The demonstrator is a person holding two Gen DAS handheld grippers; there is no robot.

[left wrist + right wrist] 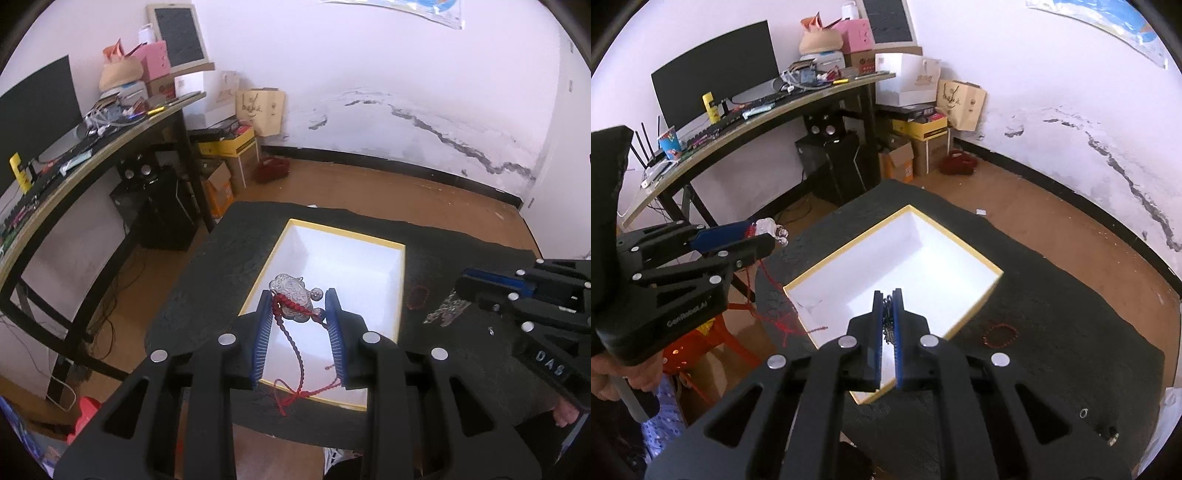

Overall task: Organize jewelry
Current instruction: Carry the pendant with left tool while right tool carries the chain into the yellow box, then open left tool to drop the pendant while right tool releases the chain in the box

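My left gripper clamps a silver pendant on red cord above the white box. My right gripper pinches what looks like a silver chain. A red bracelet lies on the dark cloth.

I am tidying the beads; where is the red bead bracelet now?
In both views the red bead bracelet lies on the dark table cloth, just right of the white box.
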